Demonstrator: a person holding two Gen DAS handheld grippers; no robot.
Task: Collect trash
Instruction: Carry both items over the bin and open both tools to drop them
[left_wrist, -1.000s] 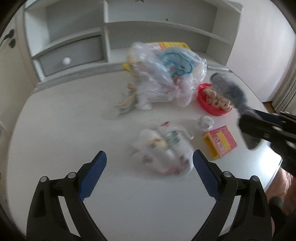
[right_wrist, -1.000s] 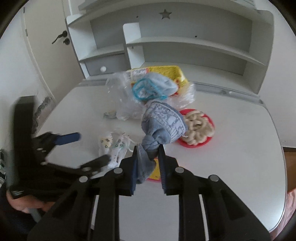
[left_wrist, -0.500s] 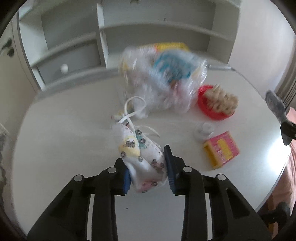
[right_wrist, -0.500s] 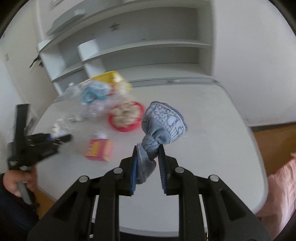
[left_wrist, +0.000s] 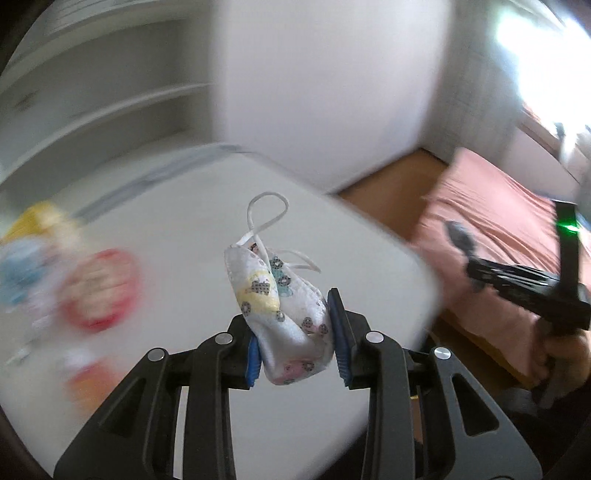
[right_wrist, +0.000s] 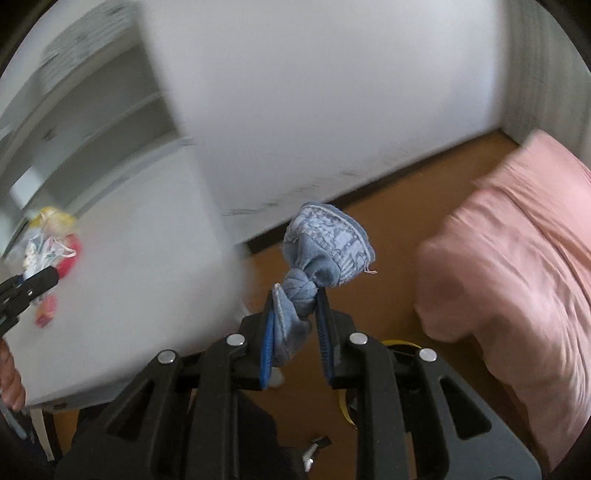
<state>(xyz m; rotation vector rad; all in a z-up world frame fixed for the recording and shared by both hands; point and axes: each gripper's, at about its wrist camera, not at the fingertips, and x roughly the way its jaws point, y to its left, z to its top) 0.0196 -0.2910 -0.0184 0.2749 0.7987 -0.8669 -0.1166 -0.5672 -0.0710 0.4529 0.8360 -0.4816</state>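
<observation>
My left gripper (left_wrist: 295, 343) is shut on a crumpled white face mask (left_wrist: 280, 306) printed with small cartoon figures; its ear loops (left_wrist: 266, 214) stick up, and it hangs above the white table (left_wrist: 369, 266) near the table's right edge. My right gripper (right_wrist: 295, 332) is shut on a knotted blue-grey sock (right_wrist: 325, 251), held out past the table's edge over the brown floor (right_wrist: 388, 229). In the left wrist view the right gripper (left_wrist: 461, 243) shows at the far right, in front of the pink bedding. In the right wrist view the left gripper (right_wrist: 26, 288) shows at the left edge.
On the table sit a blurred red bowl (left_wrist: 99, 288), a yellow packet (left_wrist: 40, 218) with a plastic bag, and a small orange box (left_wrist: 88, 380). Pink bedding (right_wrist: 517, 277) lies at the right. A yellow ring-shaped rim (right_wrist: 402, 345) shows below my right gripper. White shelves (right_wrist: 92, 122) stand behind.
The left gripper closed on the mask, lifted it off the table and swung right. The right gripper carried the sock right, off the table, out over the floor.
</observation>
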